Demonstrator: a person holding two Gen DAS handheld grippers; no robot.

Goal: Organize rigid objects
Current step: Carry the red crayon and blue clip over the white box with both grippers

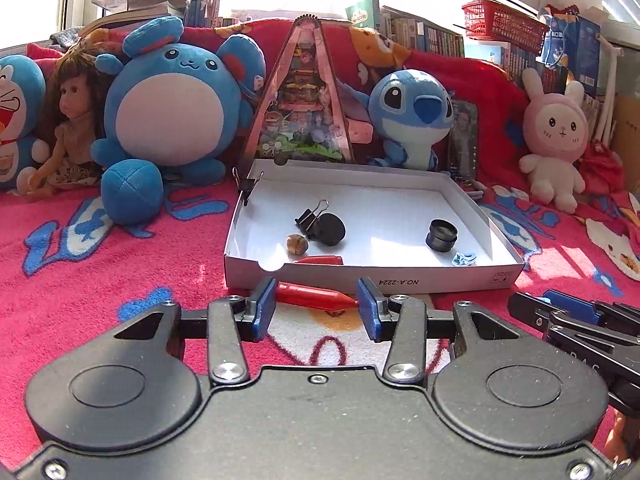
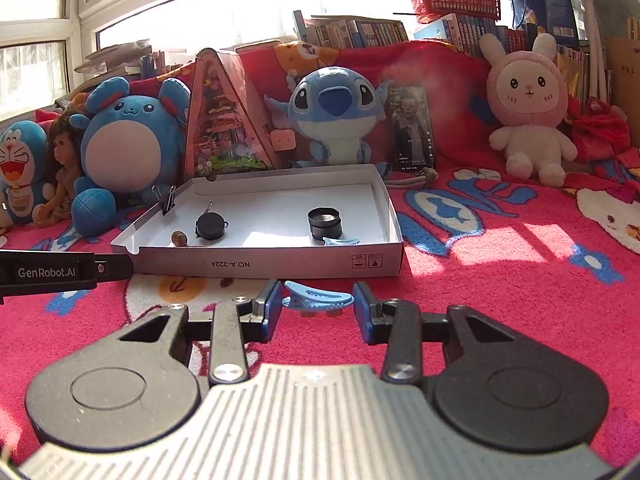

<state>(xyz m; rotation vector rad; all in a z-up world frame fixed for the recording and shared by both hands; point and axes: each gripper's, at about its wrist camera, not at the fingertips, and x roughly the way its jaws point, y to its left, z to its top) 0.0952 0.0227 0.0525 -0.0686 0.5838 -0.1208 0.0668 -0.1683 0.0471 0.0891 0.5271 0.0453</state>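
Gripping end to end, the left gripper [image 1: 317, 304] holds a red pen-like stick [image 1: 316, 295] crosswise between its blue pads, which stand partly closed and press on the blunt end and the pointed tip; it hangs in front of the near wall of the white box [image 1: 372, 278]. The right gripper [image 2: 318, 303] likewise stands partly closed on a pale blue hair clip [image 2: 318, 295], held lengthwise before the same box. Both pieces look light and stiff. The stick's glossy plastic and tapered tip could slip out of an endwise pinch, so a hold across its thicker barrel seems safer to me. The clip is hinged and toothed and may spring or twist if squeezed near its jaws, so its flat back seems the better spot. Inside the box I count one more red stick [image 1: 320, 260] against the near wall, one more blue clip [image 2: 340, 241], one black disc [image 1: 330, 229], one black round tin [image 1: 441, 234], one small brown bead-like piece [image 1: 297, 243] and one binder clip [image 1: 309, 217] on the floor, with a second binder clip [image 1: 246, 186] clamped on the left wall. That makes two sticks, two hair clips and two binder clips in all.
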